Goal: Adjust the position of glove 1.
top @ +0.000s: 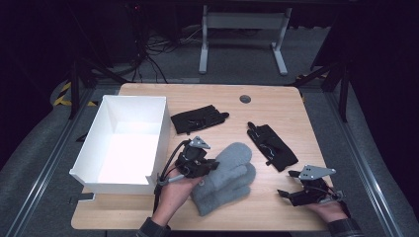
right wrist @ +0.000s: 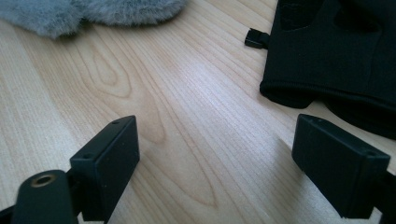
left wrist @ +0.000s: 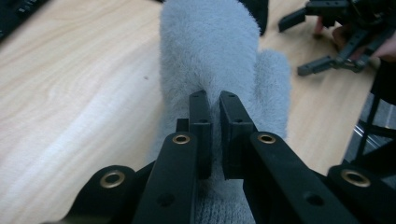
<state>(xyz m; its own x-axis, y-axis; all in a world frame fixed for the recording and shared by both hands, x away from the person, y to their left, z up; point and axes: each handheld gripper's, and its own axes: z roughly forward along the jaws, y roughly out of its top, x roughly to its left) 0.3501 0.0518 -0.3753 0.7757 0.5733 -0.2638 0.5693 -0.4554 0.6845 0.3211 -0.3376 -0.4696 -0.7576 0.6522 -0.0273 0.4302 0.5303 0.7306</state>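
Observation:
A pair of fluffy grey mittens (top: 228,177) lies stacked on the wooden table (top: 276,103), near its front middle. My left gripper (top: 212,166) rests on the left edge of the top mitten (left wrist: 210,42). In the left gripper view its jaws (left wrist: 215,100) stand almost together, pinching a fold of grey fleece. My right gripper (top: 286,183) hovers low at the front right, open, with bare wood between its jaws (right wrist: 215,135). One black glove (top: 272,147) lies just beyond it, its cuff (right wrist: 336,46) at the upper right of the right gripper view.
A white open box (top: 123,143) stands at the table's left, close beside my left hand. A second black glove (top: 197,118) lies behind the mittens. A round grommet (top: 245,98) sits near the far edge.

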